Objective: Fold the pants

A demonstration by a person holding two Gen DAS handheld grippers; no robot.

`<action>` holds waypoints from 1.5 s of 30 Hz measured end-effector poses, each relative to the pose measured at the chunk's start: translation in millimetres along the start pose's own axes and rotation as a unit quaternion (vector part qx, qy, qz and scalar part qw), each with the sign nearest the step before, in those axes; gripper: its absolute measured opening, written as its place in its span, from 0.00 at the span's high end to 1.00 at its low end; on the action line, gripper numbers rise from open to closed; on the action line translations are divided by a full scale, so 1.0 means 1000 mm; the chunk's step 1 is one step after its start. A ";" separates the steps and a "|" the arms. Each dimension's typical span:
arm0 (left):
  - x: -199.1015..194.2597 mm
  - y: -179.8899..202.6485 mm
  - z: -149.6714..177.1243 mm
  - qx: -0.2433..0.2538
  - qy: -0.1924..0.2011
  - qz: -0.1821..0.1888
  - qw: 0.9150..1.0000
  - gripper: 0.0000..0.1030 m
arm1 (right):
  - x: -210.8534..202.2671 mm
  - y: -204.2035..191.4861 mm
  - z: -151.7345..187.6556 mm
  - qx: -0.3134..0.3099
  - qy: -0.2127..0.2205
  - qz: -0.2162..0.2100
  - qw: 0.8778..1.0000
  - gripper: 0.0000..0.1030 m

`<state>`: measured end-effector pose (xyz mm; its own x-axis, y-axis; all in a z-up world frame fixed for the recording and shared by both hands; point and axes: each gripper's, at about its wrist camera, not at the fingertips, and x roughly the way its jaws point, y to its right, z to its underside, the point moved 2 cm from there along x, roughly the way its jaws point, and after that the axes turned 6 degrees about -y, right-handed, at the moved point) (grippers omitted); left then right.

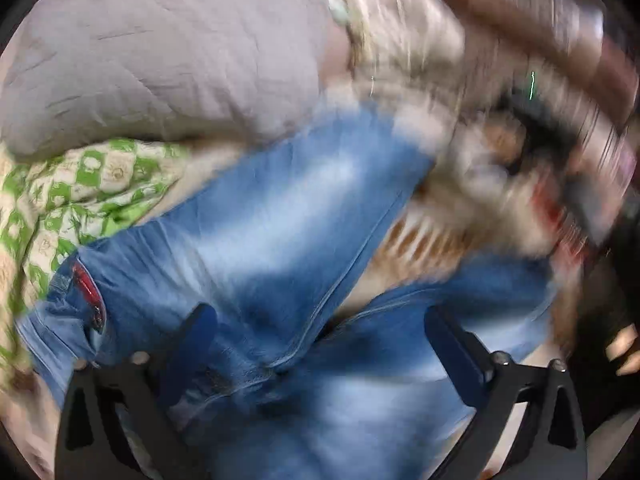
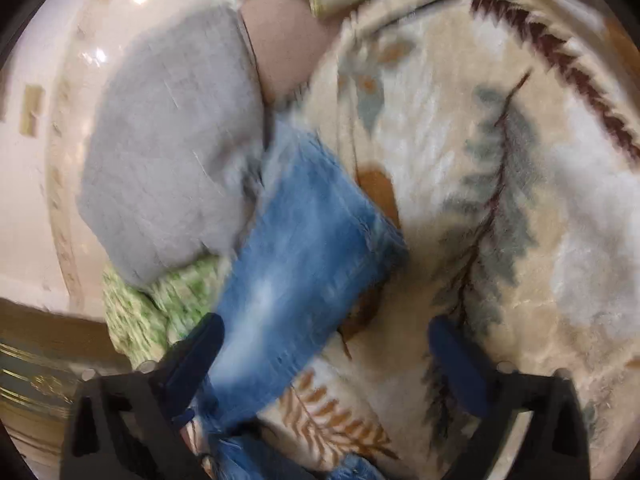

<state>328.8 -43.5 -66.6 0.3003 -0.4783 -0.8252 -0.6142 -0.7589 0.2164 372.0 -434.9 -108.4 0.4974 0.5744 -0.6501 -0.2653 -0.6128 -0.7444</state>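
Faded blue jeans (image 1: 272, 216) lie spread on a patterned blanket, both legs in the left wrist view, with a red label at the waist. My left gripper (image 1: 320, 332) is open, its blue-padded fingers (image 1: 200, 328) wide apart just above the crotch seam, holding nothing. In the right wrist view one jeans leg (image 2: 304, 248) runs up toward a grey pillow. My right gripper (image 2: 326, 340) is open over the lower part of that leg; its left finger (image 2: 200, 344) overlaps the denim edge. Both views are motion-blurred.
A grey quilted pillow (image 1: 160, 52) and a green-and-cream checked cloth (image 1: 72, 188) lie at the left. The cream blanket with leaf print (image 2: 500, 160) covers the bed. A pink pillow (image 2: 284, 44) sits behind. A hand (image 1: 624, 348) shows at the right edge.
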 end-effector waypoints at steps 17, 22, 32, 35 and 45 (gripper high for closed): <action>-0.027 0.108 0.119 -0.147 0.060 -0.131 0.979 0.00 | -0.116 0.007 0.165 -0.238 0.021 0.133 0.962 0.00; -0.007 0.107 0.156 -0.275 0.046 -0.097 0.955 0.00 | -0.108 0.025 0.185 -0.245 -0.003 0.135 0.960 0.14; 0.009 0.079 0.187 -0.447 0.037 -0.063 0.892 0.00 | -0.085 0.041 0.185 -0.192 -0.021 0.103 0.976 0.45; 0.011 0.071 0.198 -0.499 0.052 -0.015 0.865 0.00 | -0.082 0.047 0.182 -0.174 -0.026 0.096 0.980 0.46; 0.019 0.048 0.193 -0.547 0.062 -0.015 0.835 0.08 | -0.046 0.048 0.173 -0.182 -0.041 0.106 0.977 0.83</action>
<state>164.2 -3.6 -172.3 0.4181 -0.4429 -0.7931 0.4077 -0.6887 0.5996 192.9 -397.0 -140.7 0.3910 0.4453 -0.8055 -0.0359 -0.8671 -0.4968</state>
